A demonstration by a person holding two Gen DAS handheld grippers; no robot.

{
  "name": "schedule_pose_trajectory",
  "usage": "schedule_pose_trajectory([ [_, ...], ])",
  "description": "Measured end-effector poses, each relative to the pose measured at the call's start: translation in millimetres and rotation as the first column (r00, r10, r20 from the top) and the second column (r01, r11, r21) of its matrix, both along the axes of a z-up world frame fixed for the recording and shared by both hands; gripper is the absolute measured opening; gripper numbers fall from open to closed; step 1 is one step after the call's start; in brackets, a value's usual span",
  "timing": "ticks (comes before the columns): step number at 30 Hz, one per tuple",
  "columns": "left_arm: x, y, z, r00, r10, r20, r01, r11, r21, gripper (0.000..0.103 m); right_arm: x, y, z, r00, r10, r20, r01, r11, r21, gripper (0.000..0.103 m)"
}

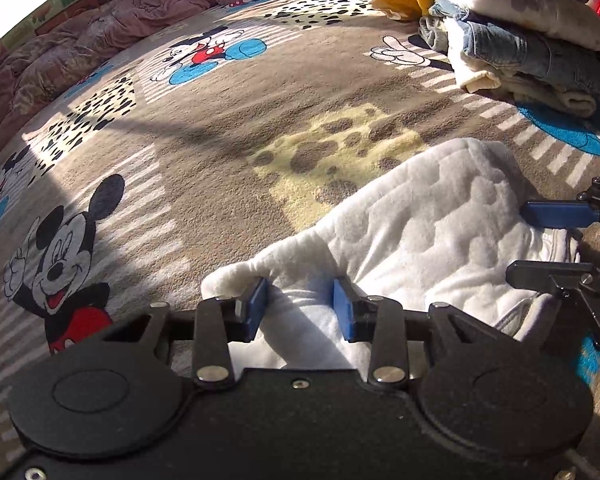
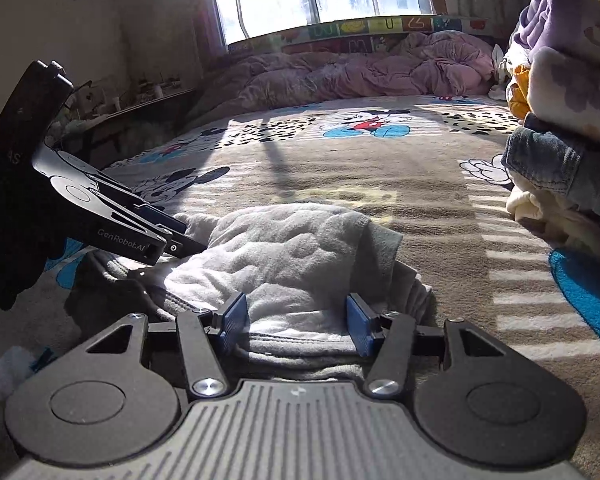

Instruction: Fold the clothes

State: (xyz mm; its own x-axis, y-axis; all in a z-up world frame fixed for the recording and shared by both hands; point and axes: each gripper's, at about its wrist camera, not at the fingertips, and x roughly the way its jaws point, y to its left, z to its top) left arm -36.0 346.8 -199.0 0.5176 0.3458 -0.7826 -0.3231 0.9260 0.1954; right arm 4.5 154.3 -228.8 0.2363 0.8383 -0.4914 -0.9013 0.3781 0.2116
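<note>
Folding: my left tool (image 1: 300, 306) and right tool (image 2: 298, 322), both spread apart, straddle the fleece garment (image 1: 420, 216) at lower frame.
Next: I'd judge clamping its edge.

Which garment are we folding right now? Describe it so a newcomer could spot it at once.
Start at the cartoon-mouse blanket covering the bed, then look to its near edge, in front of the pile of clothes on the right. The white fleece garment lies there alone, between both grippers' blue fingers. Unlike the stacked denim and yellow pieces, it is plush, white with a bumpy quilted texture and grey ribbed trim.
</note>
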Motion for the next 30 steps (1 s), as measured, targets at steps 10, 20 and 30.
schedule_pose_trajectory([
  [10, -37, 14, 48, 0.989, 0.057, 0.134, -0.041, 0.992, -0.122, 0.052, 36, -60, -5, 0.933, -0.177, -0.315, 0.221, 0.969, 0.11, 0.081],
  [20, -46, 43, 19, 0.97, 0.24, 0.031, -0.215, 0.915, -0.342, 0.055, 62, -61, -32, 0.747, -0.131, -0.652, 0.285, 0.949, 0.136, 0.084],
  [30, -49, 52, 5, 0.962, 0.274, -0.017, -0.254, 0.865, -0.432, 0.062, 62, -35, -33, 0.761, -0.164, -0.628, 0.296, 0.949, 0.11, 0.063],
])
